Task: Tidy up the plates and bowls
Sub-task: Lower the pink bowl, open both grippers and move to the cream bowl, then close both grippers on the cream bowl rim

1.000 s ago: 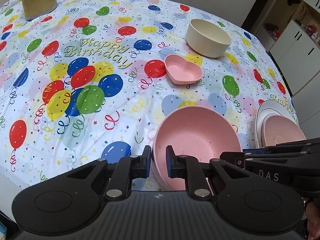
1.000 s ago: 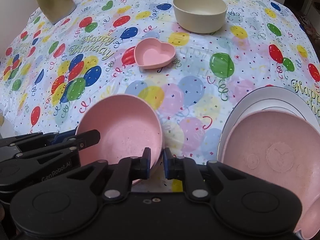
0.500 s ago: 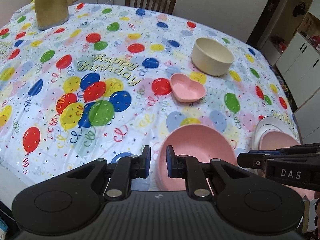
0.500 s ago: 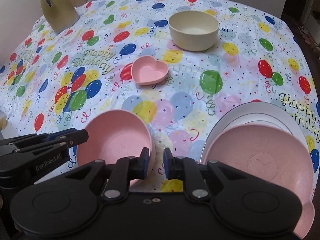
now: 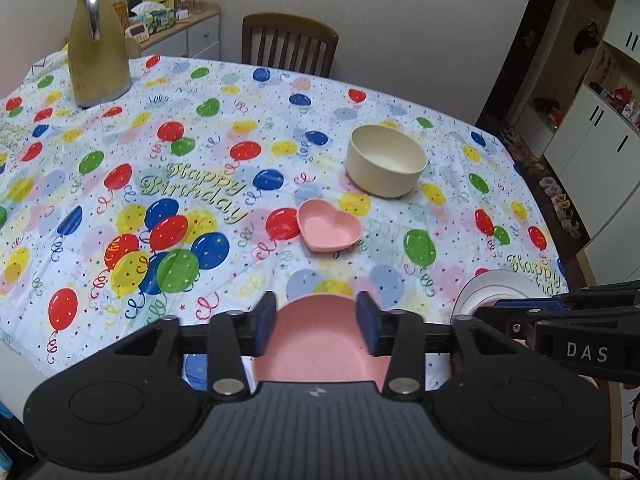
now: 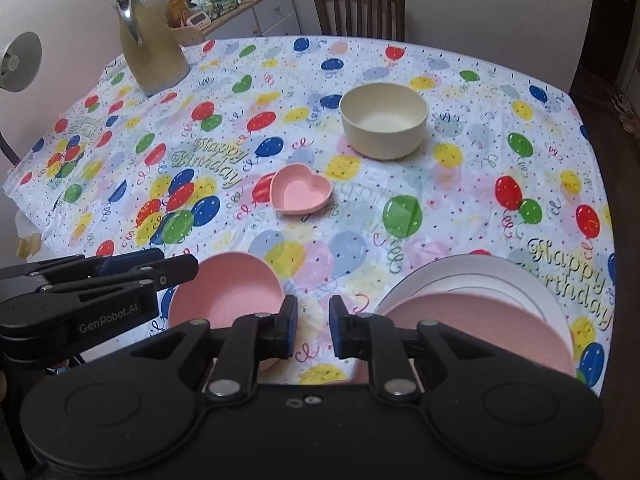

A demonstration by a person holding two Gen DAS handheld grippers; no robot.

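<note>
At the far left of the bench (image 6: 460, 148), which is covered by a white plastic cloth printed with coloured balloons, stands a tall mustard-yellow jug with a chrome handle (image 6: 150, 50). Nearer, at the left front edge, the left tongs (image 5: 316, 322) hang above a round pale-pink bowl (image 6: 226, 292); their jaws have just been opening and now stand fairly wide, with nothing between the blue pads, the bowl lying below them on the cloth. Just right of that bowl the right tongs (image 6: 312, 330) are nearly closed, a narrow gap between the pads, and they hold nothing. Toward the middle of the bench sits a small pink heart-shaped dish (image 6: 301, 194), and behind it to the right, well apart from it, a deep cream round bowl (image 6: 383, 120), upright. At the right front edge a flat dusty-pink round plate (image 6: 476, 332) lies on top of a larger white round plate with a thin dark rim line (image 6: 496, 278). Beyond the bench a brown wooden chair (image 6: 358, 12) faces it.
</note>
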